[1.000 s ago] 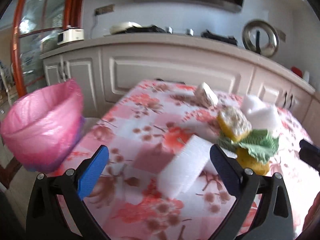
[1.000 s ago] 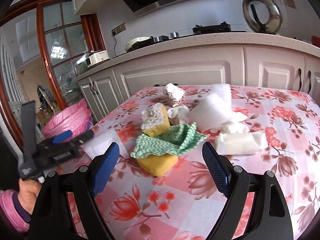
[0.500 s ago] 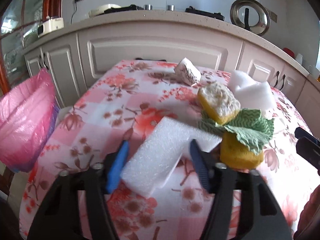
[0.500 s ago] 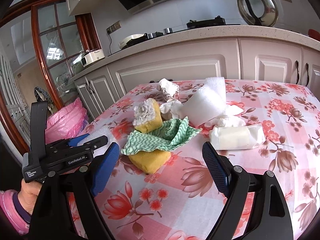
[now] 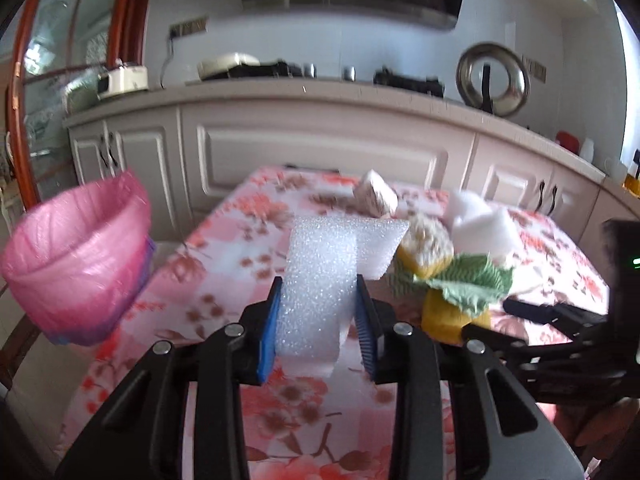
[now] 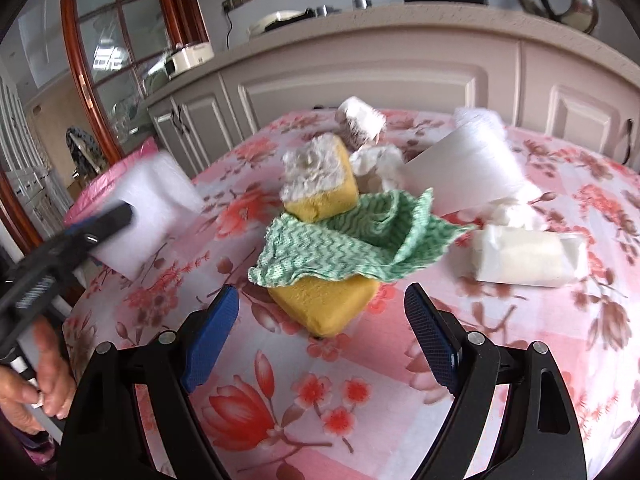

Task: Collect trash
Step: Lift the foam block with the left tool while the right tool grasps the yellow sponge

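Foam, white, porous, L-shaped, pinched low between closing pads of left gripper, above floral table, pink-lined bin off left. Could squash, twist and slip out, being held only at one end.

Right gripper spread wide, empty, near yellow sponge under green cloth; might snag cloth.

Lower yellow sponge half hidden under green cloth. Pink-lined bin mostly hidden behind white foam block in right wrist view, blurred in left. Person's hand cut off by left edge. Small items on kitchen counter too blurred to identify. Tissue pack smeared by motion.
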Motion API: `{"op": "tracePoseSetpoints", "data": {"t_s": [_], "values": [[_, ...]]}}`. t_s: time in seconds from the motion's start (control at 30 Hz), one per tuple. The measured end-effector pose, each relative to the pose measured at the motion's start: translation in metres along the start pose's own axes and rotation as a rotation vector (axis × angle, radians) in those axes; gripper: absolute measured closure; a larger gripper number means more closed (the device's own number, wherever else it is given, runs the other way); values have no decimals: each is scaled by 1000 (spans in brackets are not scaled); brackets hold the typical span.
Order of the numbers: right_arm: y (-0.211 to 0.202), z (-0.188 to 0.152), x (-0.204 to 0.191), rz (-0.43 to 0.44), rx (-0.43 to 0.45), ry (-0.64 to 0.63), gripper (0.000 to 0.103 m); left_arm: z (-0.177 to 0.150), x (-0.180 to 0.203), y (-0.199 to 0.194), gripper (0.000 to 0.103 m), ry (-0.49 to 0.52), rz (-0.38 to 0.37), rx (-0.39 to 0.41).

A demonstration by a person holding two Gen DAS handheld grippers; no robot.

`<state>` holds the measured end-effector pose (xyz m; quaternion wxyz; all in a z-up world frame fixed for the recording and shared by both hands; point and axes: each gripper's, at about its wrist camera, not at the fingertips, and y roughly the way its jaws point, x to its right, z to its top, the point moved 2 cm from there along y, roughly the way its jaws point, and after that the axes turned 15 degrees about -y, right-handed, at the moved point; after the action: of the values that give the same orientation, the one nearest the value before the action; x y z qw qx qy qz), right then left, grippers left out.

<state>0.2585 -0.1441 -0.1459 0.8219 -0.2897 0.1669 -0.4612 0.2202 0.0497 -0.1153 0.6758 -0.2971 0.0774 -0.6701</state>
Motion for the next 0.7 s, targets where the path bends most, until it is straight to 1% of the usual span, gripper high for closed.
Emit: {"op": "tracePoseSetpoints", "data": {"t_s": [0.1, 0.27, 0.3, 0.33, 0.37, 0.47, 0.5, 0.6, 0.7], "values": [[14, 6, 1, 2, -40, -16, 23, 6, -2, -9, 70, -11, -10, 19], [34, 15, -1, 32, -97, -58, 23, 11, -9, -11, 70, -31, -2, 30], [34, 14, -3, 49, -102, -67, 25, 12, -10, -10, 70, -37, 0, 29], [33, 13, -5, 60, -105, -78, 33, 12, -11, -10, 70, -41, 2, 28], [31, 11, -9, 71, -106, -93, 36, 11, -12, -9, 70, -42, 2, 27], [20, 5, -19, 142, -92, -106, 40, 11, -13, -10, 70, -38, 5, 28], [17, 3, -23, 151, -85, -115, 42, 10, -12, -9, 70, -37, 5, 27], [17, 1, -29, 115, -89, -142, 42, 7, -9, -9, 70, -33, 4, 25], [27, 4, -26, 93, -107, -121, 42, 3, -7, -11, 70, -23, 8, 20]]}}
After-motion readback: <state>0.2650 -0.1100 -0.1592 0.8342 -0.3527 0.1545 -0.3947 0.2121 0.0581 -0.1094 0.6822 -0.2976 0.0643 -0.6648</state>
